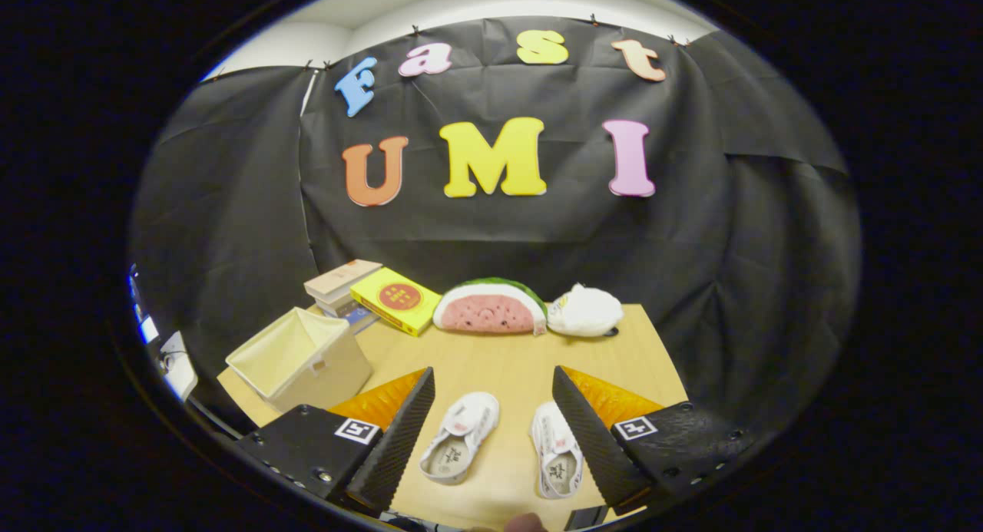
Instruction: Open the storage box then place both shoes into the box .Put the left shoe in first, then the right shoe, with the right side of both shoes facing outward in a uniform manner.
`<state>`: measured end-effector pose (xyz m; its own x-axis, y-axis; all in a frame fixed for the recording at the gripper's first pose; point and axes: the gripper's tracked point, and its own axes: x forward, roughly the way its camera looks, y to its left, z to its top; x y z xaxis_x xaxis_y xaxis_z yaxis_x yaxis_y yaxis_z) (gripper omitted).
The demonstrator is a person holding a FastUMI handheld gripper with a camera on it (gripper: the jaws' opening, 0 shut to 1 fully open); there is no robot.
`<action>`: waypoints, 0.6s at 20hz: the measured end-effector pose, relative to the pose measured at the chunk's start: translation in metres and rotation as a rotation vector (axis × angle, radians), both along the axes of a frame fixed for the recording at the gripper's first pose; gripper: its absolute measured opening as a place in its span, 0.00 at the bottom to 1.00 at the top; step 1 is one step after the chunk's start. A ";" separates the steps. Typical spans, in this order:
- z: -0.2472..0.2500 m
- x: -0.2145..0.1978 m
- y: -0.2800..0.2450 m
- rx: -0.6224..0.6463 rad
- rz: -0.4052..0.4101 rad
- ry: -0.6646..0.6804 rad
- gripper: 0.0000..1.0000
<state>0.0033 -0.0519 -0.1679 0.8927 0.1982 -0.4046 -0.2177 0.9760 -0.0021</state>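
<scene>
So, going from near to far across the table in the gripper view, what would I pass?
Open tool fingers astride two shoes → bare table → watermelon plush → black cloth wall.

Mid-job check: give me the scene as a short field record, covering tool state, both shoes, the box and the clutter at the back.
tool: open, fingers spread wide above the table, holding nothing
left shoe: white, lying on the table between the fingers, nearer the left finger
right shoe: white, beside the right finger, partly hidden by it
storage box: cream fabric, open top, beyond the left finger, looks empty
back of table: stacked books, yellow box, watermelon plush, white plush
progress: no shoe in the box yet
</scene>
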 end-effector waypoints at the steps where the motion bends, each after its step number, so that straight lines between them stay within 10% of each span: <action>1: -0.020 -0.004 -0.004 0.004 -0.001 0.043 0.95; 12: -0.184 0.034 0.036 -0.004 0.030 0.341 0.95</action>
<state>0.0372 -0.0163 -0.3515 0.6994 0.2208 -0.6798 -0.2355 0.9692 0.0725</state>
